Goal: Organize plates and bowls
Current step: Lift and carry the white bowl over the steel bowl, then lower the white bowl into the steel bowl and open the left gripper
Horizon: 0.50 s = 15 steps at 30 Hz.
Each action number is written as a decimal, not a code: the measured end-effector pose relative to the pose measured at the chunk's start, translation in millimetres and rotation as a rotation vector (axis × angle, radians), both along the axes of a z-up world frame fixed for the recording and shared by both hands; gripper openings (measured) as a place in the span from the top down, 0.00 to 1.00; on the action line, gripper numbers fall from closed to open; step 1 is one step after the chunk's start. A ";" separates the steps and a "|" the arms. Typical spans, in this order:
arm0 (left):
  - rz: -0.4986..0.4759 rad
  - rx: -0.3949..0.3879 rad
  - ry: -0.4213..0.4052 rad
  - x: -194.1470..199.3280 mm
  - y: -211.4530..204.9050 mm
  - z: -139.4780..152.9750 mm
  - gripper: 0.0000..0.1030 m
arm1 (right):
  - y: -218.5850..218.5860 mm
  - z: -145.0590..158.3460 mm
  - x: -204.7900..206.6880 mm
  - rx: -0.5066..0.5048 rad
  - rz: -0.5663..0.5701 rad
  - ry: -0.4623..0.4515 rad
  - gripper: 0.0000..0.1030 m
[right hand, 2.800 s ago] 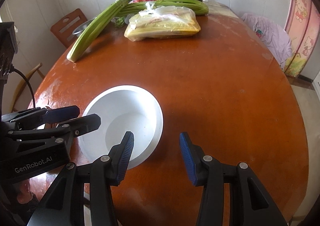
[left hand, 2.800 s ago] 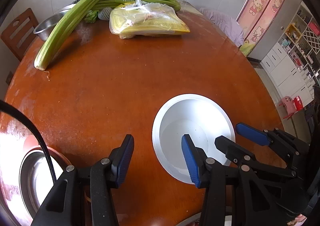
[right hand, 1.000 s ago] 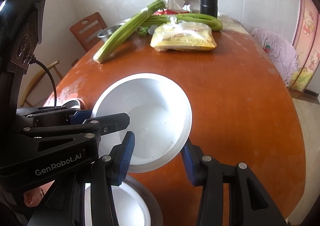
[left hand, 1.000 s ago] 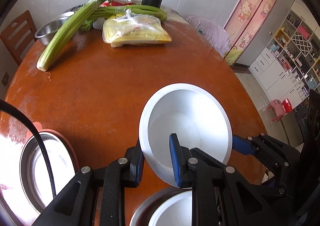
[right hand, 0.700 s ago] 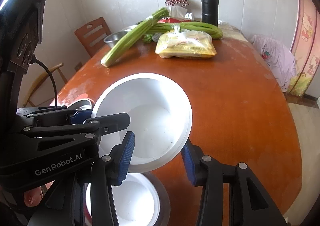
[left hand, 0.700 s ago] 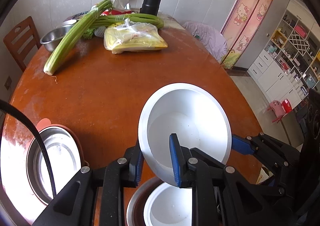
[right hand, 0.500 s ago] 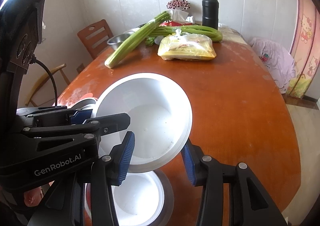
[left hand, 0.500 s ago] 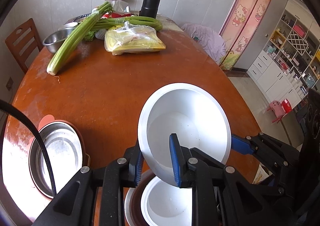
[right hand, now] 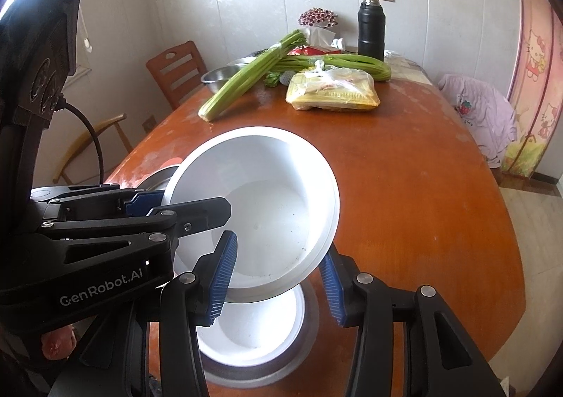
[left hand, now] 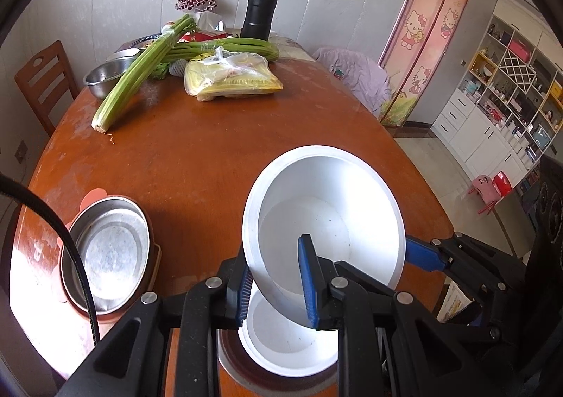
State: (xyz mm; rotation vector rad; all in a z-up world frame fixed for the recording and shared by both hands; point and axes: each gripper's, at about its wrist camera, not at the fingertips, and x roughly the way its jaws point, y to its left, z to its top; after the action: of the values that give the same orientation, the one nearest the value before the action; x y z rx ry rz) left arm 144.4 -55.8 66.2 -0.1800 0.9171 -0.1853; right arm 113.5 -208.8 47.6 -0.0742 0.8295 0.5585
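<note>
Left wrist view shows the left gripper [left hand: 276,282] pinching the near rim of a white bowl [left hand: 327,217], one blue pad inside the bowl and one outside. The bowl is lifted and tilted above a second white bowl [left hand: 281,344], which sits inside a steel dish [right hand: 299,354] at the near edge of the round wooden table [left hand: 211,157]. The right gripper [right hand: 276,282] has its fingers spread on both sides of the lifted bowl; I cannot tell if they touch it. To the left on the table lies a steel plate [left hand: 109,252] on an orange mat. Far behind are celery stalks [left hand: 140,69], a yellow plastic bag [left hand: 232,80] and a black thermos [left hand: 260,15].
</note>
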 end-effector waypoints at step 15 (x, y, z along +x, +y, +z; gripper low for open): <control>0.001 0.002 0.006 -29.7 -0.3 -5.7 0.77 | 0.7 -2.6 -27.1 -0.009 0.017 -0.010 0.52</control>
State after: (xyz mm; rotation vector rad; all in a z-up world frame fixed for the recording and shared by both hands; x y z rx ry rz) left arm 114.7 -56.2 60.5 -0.1789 0.9236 -0.1833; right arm 86.4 -208.0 45.0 -0.0922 0.8218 0.5703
